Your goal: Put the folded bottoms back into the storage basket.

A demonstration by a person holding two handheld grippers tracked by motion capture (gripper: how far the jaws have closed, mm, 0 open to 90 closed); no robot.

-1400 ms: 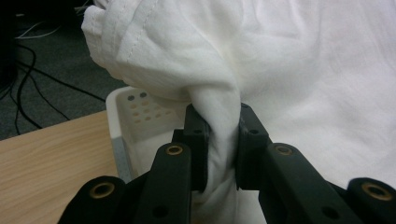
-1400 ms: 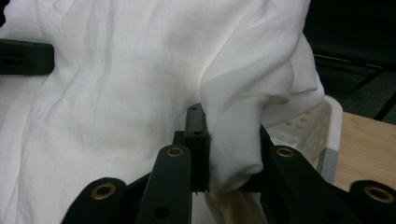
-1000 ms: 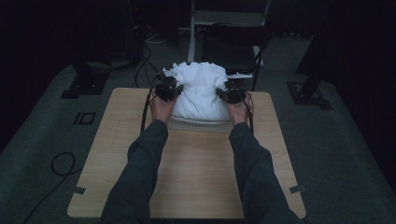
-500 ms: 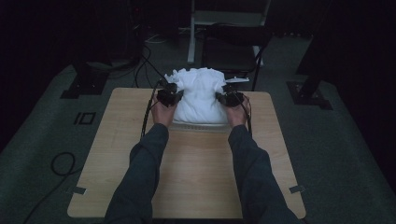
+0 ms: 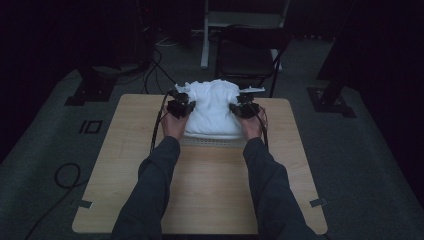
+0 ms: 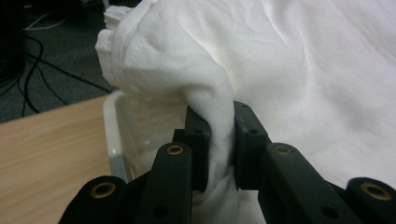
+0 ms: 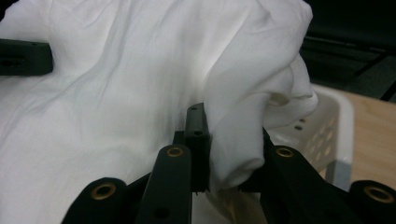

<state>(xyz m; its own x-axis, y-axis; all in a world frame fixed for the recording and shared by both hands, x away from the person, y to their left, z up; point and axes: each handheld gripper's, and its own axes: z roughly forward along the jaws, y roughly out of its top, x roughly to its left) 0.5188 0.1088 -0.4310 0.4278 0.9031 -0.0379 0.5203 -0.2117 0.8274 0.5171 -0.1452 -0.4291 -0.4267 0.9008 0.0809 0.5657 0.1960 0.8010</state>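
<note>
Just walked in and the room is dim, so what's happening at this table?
A person seated at the wooden table holds a two-jaw gripper in each hand. The left gripper and the right gripper are each clamped on a bunched fold of a white cloth, one at each side. The cloth is draped over a white perforated plastic basket at the far end of the table, spread between the two grippers.

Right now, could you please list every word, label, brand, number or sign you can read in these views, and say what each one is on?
None: no readable text in any view.
White cloth: plain, only stitched seams.
White basket: holes, no label.
Left gripper and right gripper: black jaws with screws, unmarked.
Table: bare wood grain.
Square outline on the floor: a shape, not lettering.
</note>
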